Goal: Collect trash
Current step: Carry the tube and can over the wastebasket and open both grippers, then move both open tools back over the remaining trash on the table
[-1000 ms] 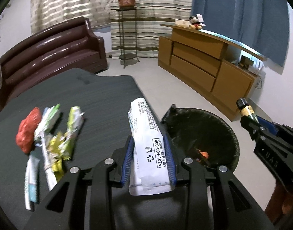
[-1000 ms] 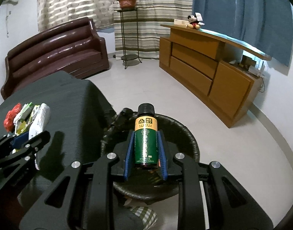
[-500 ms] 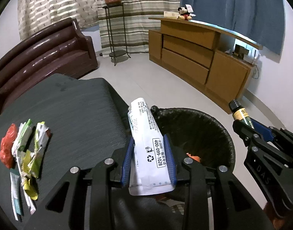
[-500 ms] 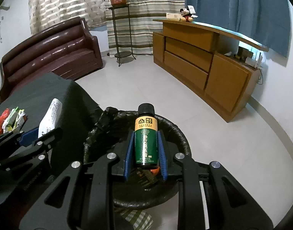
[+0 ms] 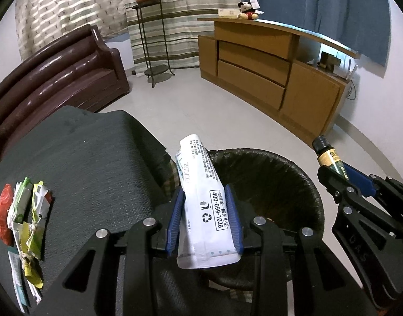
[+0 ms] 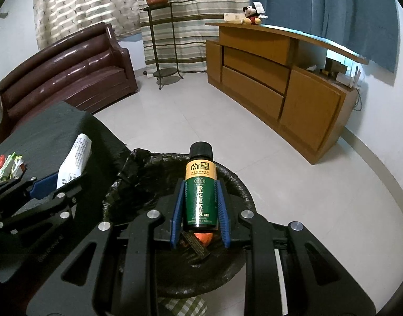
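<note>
My left gripper is shut on a white printed packet and holds it at the left rim of the black-lined trash bin. My right gripper is shut on a green bottle with an orange band and black cap, held over the bin. Orange and dark trash lies inside the bin. A pile of wrappers lies on the dark table at the left. The right gripper with the bottle also shows in the left wrist view.
A brown sofa stands behind the table. A wooden sideboard runs along the right wall. A metal plant stand stands at the curtains. Tiled floor lies beyond the bin.
Both grippers have moved right toward the bin with their loads. The packet now reaches the bin's rim, and the bottle hangs over the bin's inside. The wrapper pile has slid to the left edge.
</note>
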### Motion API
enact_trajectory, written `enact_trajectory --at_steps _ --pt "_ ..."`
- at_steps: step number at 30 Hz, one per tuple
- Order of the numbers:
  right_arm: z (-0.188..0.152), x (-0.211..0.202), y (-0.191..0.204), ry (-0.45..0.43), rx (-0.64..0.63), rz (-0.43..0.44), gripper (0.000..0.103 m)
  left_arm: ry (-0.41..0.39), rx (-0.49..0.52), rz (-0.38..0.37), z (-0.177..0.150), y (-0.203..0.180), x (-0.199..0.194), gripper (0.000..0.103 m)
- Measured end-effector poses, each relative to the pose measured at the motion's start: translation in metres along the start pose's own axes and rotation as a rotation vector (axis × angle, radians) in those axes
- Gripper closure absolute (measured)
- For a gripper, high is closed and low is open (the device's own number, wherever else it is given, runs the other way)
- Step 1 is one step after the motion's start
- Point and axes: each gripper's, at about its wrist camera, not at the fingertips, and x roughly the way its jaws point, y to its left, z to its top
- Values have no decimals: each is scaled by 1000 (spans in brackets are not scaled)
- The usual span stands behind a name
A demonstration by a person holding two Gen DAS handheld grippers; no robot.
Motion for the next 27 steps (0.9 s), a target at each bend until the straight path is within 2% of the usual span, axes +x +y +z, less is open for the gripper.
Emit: enact_trajectory --at_steps 4,12,15,19,27 --pt "0 1 1 -1 13 -3 78 4 -8 1 1 1 -1 56" --pt "-1 2 0 -2 24 -6 77 3 -23 0 2 4 -1 51" --pt "-2 0 0 -10 33 -9 62 1 -28 1 3 4 -2 51" --pt "-3 -4 -2 -17 43 -17 54 -3 -38 0 4 7 -3 50" --pt "-6 -7 -2 -15 55 -23 51 -12 -49 -4 3 10 -8 50"
